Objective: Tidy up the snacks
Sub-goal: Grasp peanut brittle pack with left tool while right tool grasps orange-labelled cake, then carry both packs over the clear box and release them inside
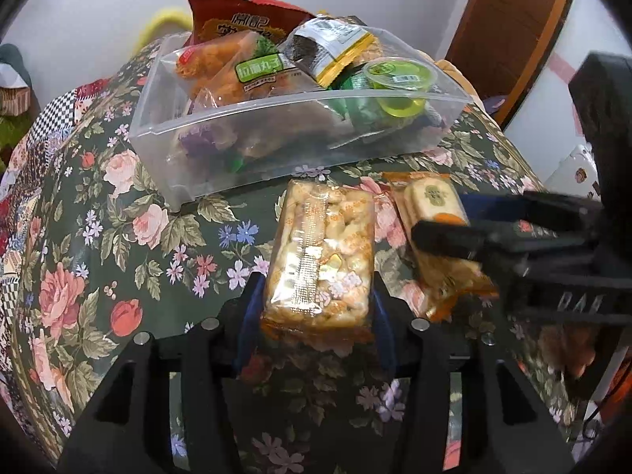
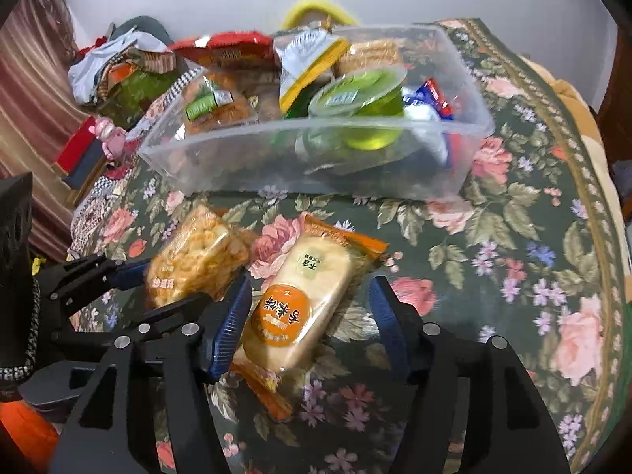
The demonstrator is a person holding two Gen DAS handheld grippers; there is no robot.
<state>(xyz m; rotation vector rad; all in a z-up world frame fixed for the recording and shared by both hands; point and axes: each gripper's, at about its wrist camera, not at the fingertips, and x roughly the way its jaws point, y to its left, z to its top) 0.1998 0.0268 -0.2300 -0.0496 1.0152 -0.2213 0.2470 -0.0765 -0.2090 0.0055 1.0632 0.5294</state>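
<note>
Two wrapped snacks (image 1: pixel 320 260) beside bin (image 1: pixel 300 158)

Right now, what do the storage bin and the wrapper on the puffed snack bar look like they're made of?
The storage bin looks like clear, slightly frosted rigid plastic: snacks show through its walls and the rim holds a straight edge. The puffed snack bar sits in thin, glossy, transparent film, probably plastic: it glints, and the pieces inside are visible.

Dark green floral tablecloth (image 1: pixel 118 237); clear bin (image 1: pixel 276 150).
</note>
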